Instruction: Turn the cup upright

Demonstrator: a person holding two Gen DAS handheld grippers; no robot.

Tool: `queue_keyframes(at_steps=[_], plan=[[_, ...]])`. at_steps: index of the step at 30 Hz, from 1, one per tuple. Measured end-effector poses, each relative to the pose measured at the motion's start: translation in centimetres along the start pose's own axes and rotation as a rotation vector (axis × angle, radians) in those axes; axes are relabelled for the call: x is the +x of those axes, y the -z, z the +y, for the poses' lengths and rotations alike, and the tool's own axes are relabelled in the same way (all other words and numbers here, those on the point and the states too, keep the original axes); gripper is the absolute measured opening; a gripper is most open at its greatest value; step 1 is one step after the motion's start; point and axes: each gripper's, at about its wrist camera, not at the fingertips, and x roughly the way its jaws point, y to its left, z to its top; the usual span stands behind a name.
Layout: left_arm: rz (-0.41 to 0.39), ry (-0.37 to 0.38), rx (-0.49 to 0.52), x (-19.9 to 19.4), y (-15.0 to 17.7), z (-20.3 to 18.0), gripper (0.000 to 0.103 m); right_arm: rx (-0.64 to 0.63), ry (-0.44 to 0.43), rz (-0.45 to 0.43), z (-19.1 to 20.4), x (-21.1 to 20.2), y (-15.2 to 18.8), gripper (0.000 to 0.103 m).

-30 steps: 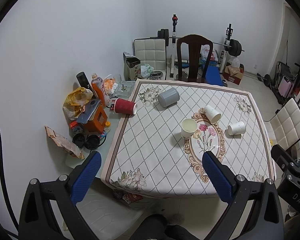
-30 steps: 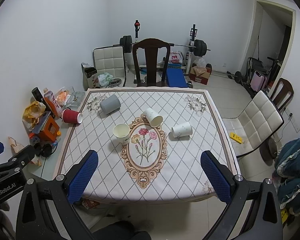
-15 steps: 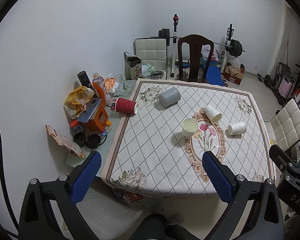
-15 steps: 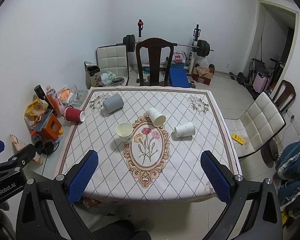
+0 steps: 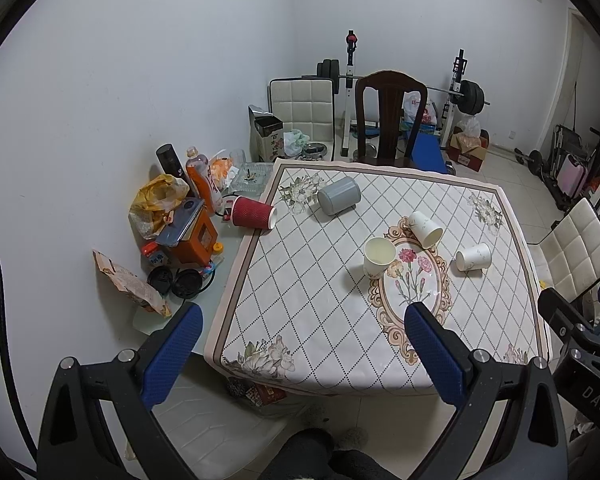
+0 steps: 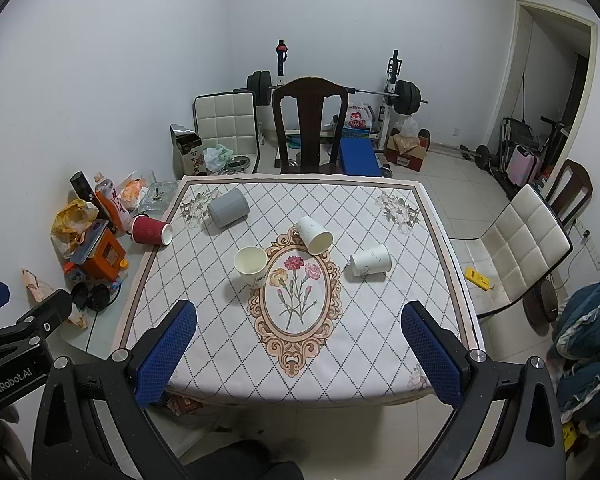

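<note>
Several cups are on a table with a floral cloth (image 6: pixel 300 344). A cream paper cup (image 6: pixel 252 266) (image 5: pixel 378 257) stands upright near the middle. Two white paper cups lie on their sides: one (image 6: pixel 315 235) (image 5: pixel 425 229) at the medallion's far end, one (image 6: pixel 370 260) (image 5: pixel 474 257) to its right. A grey cup (image 6: pixel 228 208) (image 5: pixel 339 196) lies on its side at the far left. A red ribbed cup (image 6: pixel 151 230) (image 5: pixel 254 212) lies at the left edge. My left gripper (image 5: pixel 304 336) and right gripper (image 6: pixel 300 338) are open and empty, held back over the table's near edge.
Bottles, bags and an orange box (image 6: pixel 102 256) crowd a low surface left of the table. A dark wooden chair (image 6: pixel 310 120) stands at the far side, a white padded chair (image 6: pixel 524 248) at the right. Gym weights (image 6: pixel 406 96) line the back wall.
Both views have shifted slightly; the table sits a little lower and closer in frame. No cup has moved. Both grippers stay open.
</note>
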Motion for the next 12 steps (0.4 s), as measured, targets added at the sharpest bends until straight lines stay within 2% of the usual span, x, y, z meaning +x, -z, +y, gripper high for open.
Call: queue_keyframes(at_steps=[12], plan=[[0.004, 0.000, -0.001, 0.06, 0.03, 0.00, 0.103, 0.001, -0.001, 0.000, -0.06, 0.00, 0.07, 0.103]])
